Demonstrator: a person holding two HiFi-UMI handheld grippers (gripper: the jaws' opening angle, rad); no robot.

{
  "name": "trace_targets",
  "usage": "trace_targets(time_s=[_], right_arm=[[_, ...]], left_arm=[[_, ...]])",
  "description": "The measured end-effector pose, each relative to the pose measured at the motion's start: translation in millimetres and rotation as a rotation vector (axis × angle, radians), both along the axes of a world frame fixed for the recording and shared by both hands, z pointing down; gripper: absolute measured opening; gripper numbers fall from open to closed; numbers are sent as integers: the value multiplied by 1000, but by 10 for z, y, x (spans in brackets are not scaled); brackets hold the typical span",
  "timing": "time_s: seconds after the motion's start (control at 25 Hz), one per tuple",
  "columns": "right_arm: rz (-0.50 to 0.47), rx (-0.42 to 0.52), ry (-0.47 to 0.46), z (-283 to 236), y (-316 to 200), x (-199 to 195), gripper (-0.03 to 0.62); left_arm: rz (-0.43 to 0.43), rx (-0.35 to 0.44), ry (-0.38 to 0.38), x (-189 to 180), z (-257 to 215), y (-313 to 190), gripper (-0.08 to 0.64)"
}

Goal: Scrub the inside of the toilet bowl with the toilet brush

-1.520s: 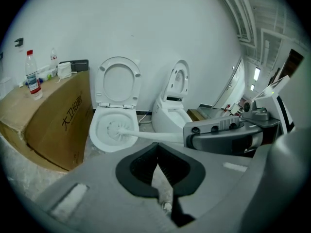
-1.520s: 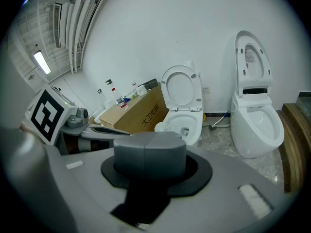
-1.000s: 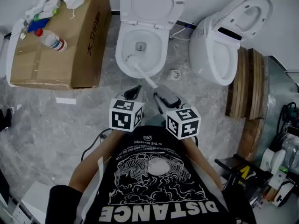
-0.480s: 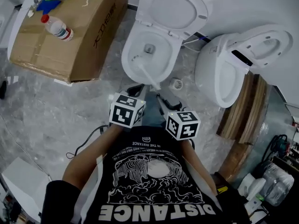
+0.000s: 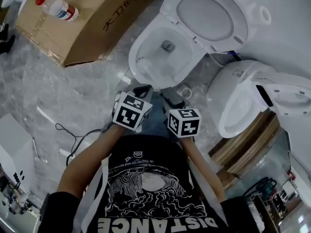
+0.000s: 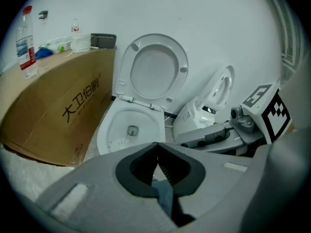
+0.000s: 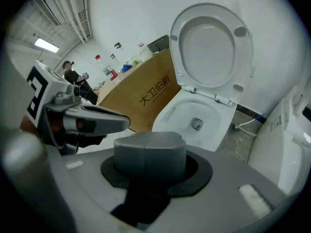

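The white toilet has its lid (image 5: 209,16) raised, and its bowl (image 5: 137,50) lies just ahead of both grippers. A faint pale shape (image 5: 142,63) rests against the bowl's left inner wall; I cannot tell whether it is the brush. My left gripper (image 5: 141,89) is shut, its tips (image 6: 156,147) meeting with nothing between them. My right gripper (image 5: 171,100) is also shut, and its grey fingers (image 7: 148,152) press together as one block. No brush handle shows in either gripper. Both are held side by side close to the person's body, short of the bowl's near rim (image 7: 170,115).
A large cardboard box (image 5: 92,18) with a plastic bottle (image 5: 56,6) on top stands left of the toilet. A second white toilet (image 5: 243,101) lies tipped at the right beside wooden boards (image 5: 248,147). A thin cable (image 5: 73,132) trails over the marble floor at the left.
The white brush handle that ran from the bowl to my right gripper no longer shows there. The head view has tilted and swung, and the toilet now sits further right.
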State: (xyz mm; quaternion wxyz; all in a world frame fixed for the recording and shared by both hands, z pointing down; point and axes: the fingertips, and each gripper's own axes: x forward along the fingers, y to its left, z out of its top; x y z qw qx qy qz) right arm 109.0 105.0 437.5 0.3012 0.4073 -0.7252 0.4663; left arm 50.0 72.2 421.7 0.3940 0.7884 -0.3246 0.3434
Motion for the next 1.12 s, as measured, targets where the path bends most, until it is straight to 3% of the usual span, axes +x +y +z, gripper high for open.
trace_targets(time_s=[0.24,0.52,0.72,1.12], right_arm=[[-70,-69,-11,504,-143,169,149],[-91,-51,-35,838,-510,152,149],[-19,1,-23,907,-790,160,149],[193,93,26,965,-1223,393,149]], left_arm=[[-67,-5,-104,-37,235,-238,-5],[-110,-47,-117,11,392,-340,-5],[-74,-98,-115,-93,493,-202,-5],[30,-98,-94,-300,458,-135,-5]])
